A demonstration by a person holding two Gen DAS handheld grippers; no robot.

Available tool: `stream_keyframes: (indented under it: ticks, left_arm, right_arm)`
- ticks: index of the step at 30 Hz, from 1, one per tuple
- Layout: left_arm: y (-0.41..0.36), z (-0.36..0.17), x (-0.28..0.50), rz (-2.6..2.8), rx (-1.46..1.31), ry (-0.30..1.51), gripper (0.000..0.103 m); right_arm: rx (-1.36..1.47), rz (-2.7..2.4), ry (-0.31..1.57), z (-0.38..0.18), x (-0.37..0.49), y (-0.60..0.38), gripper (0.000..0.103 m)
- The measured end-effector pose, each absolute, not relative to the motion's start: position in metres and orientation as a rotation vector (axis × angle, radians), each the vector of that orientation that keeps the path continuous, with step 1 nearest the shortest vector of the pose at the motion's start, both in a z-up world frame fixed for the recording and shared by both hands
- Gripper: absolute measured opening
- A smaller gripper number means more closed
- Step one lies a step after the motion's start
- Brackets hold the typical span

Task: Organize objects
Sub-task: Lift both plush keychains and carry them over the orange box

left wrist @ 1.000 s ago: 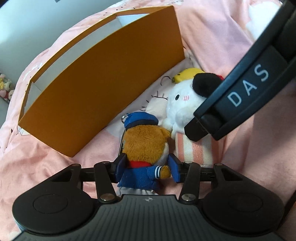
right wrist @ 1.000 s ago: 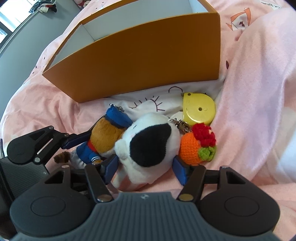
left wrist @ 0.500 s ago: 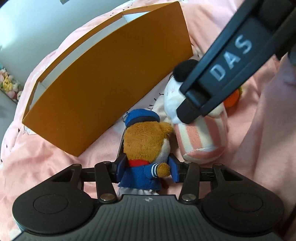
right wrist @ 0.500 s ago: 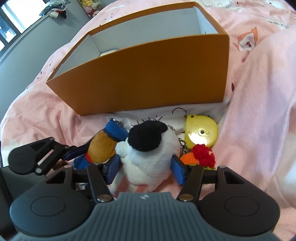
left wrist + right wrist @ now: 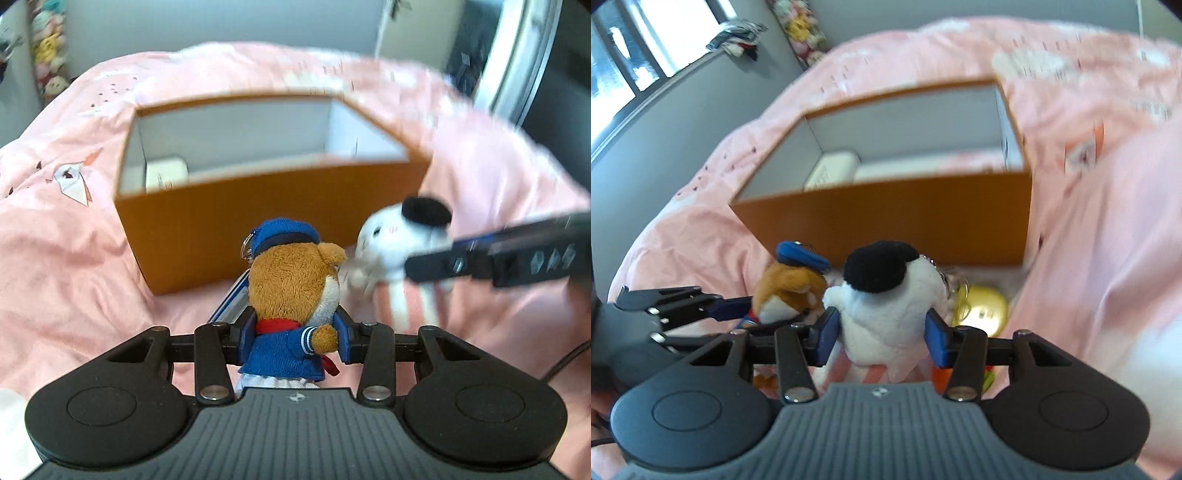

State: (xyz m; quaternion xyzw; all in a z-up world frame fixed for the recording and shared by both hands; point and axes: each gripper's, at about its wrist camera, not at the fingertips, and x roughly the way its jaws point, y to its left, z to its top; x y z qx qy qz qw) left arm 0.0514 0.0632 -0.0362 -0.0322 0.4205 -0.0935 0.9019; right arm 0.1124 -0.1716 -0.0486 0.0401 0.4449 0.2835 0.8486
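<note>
Left tool (image 5: 295, 334) clamped on bear plush (image 5: 293, 291), right tool (image 5: 882, 334) on white plush (image 5: 886, 295) — jaws just been closing. Both held just before orange box (image 5: 266, 218) on bed (image 5: 66, 258). Plushes light, squishy; grip torso. Clear box's near rim — plenty open room inside.

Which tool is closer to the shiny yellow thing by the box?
Right. The right tool, clamping the white plush, sits just beside the yellow thing; the left tool, holding the brown bear, is farther away.
</note>
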Motion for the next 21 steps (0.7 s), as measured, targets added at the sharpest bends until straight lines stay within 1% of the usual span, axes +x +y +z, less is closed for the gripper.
stream_keyframes:
  ticks: [2,7,10,14,17,21]
  left_arm:
    - [0.041,-0.026,0.051,-0.192,-0.111,0.824,0.048]
    - [0.057,0.007,0.069,-0.209,-0.278,0.722,0.048]
    - [0.071,0.023,0.081,-0.238,-0.33,0.676,0.048]
    - [0.088,0.049,0.105,-0.269,-0.388,0.672,0.048]
    - [0.099,0.058,0.125,-0.25,-0.397,0.666,0.048]
    - [0.108,0.061,0.155,-0.22,-0.459,0.691,0.048]
  right_arm:
    - [0.066,0.615,0.9,-0.037,0.115,-0.173,0.051]
    - [0.034,0.671,0.809,-0.003,0.124,-0.174,0.051]
    - [0.028,0.716,0.754,0.025,0.132,-0.172,0.049]
    - [0.028,0.758,0.714,0.054,0.153,-0.165,0.043]
    - [0.014,0.761,0.699,0.067,0.176,-0.152,0.041]
    - [0.019,0.74,0.689,0.071,0.21,-0.136,0.04]
